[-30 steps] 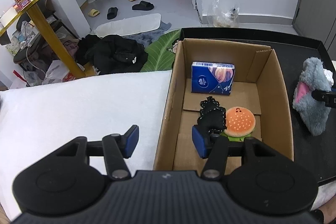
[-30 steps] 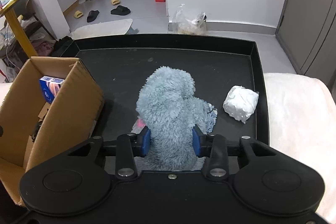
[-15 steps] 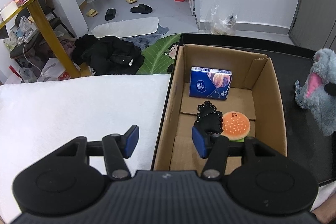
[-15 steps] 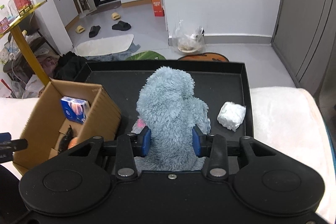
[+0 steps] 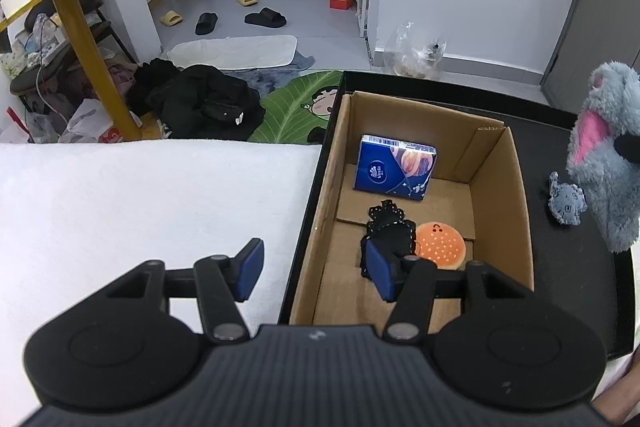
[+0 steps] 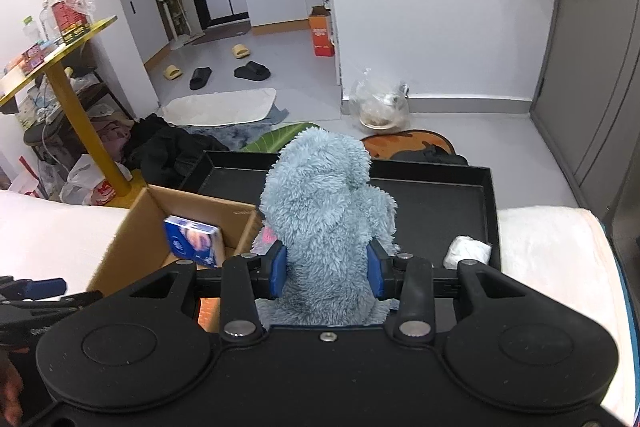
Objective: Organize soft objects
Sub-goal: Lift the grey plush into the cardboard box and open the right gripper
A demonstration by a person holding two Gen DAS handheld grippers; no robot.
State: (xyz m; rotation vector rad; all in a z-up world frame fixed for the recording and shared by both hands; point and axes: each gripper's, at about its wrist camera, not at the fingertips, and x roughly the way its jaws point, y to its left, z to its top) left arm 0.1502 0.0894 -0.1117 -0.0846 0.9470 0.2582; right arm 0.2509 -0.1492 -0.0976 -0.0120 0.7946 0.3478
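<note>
- Right tongs point(image 6: 327, 270) clamped on grey plush toy point(image 6: 324, 211), lifted above black tray point(image 6: 440, 187).
- Left tongs point(image 5: 314, 267) parted, empty, over cardboard box point(image 5: 500, 187) edge.

The grey plush toy point(image 6: 326, 211) is covered in long, shaggy pile, with a pink ear lining seen in the left wrist view. The box point(image 5: 502, 187) is made of matt brown corrugated cardboard. The tissue pack point(image 5: 394, 167) is wrapped in glossy blue film. The tray point(image 6: 436, 203) appears as smooth matt black plastic. A white fleecy cloth point(image 5: 140, 203) is spread beside it.
</note>
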